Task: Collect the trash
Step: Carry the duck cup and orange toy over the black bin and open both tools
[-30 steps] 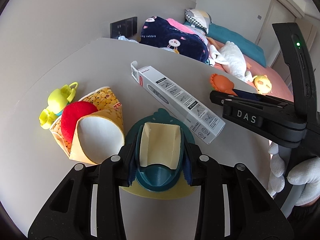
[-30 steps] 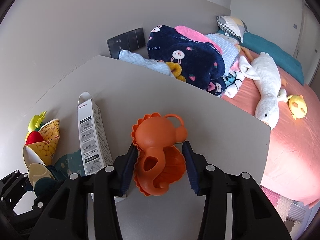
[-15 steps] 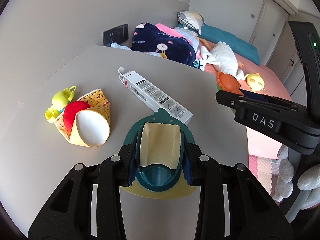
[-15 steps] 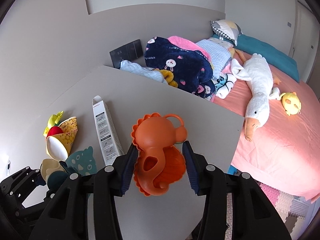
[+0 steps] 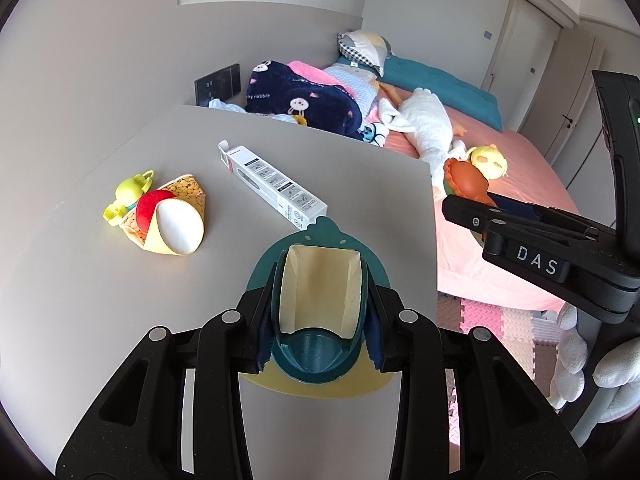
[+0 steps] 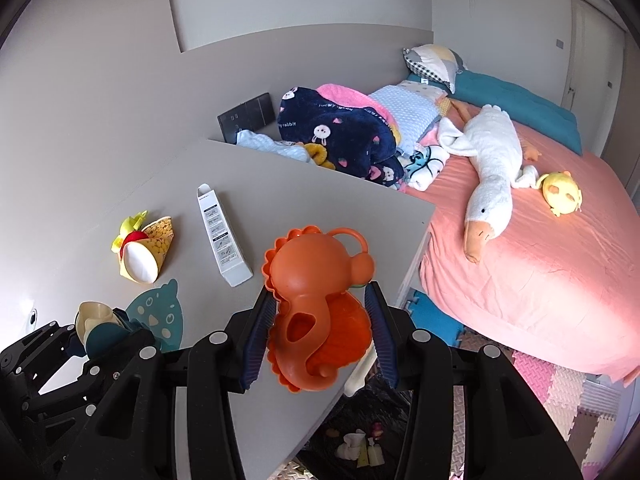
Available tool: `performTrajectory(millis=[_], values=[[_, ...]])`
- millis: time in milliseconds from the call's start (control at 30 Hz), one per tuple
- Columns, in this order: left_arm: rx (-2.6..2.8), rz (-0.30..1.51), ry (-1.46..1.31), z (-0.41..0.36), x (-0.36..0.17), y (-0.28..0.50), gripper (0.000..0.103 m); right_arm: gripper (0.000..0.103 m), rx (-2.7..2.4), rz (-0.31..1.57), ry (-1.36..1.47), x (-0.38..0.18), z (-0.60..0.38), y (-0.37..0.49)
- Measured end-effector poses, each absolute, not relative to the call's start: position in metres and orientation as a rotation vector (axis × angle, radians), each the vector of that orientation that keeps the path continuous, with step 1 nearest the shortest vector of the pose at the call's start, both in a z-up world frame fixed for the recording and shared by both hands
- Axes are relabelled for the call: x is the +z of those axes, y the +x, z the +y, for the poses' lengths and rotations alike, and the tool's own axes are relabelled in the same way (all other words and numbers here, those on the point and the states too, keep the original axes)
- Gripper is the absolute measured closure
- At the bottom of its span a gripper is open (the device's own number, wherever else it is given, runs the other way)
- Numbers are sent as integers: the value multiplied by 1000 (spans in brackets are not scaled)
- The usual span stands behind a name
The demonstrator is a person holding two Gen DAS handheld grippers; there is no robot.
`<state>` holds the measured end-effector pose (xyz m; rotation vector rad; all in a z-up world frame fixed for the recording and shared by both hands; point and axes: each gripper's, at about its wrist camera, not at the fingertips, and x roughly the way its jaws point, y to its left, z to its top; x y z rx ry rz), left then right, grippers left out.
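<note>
While left gripper clasps teal dustpan, right gripper grips orange toy

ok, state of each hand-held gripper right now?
Left hand-held gripper: shut on teal scoop.
Right hand-held gripper: shut on orange toy.

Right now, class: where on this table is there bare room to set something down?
Free: the table right of the white carton to its bed-side edge, and behind the carton. Crowded: the left, around the paper cone.

Grey table beside pink bed, foam-mat floor.
</note>
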<state>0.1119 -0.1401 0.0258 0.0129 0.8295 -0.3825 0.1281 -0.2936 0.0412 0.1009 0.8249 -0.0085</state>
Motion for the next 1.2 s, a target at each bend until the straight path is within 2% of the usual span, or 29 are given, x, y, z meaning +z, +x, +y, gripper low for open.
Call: performTrajectory(millis=[1200], values=[[-545,837,89,-205,29,7,67,55,-149,758,163,64,-367,-10]])
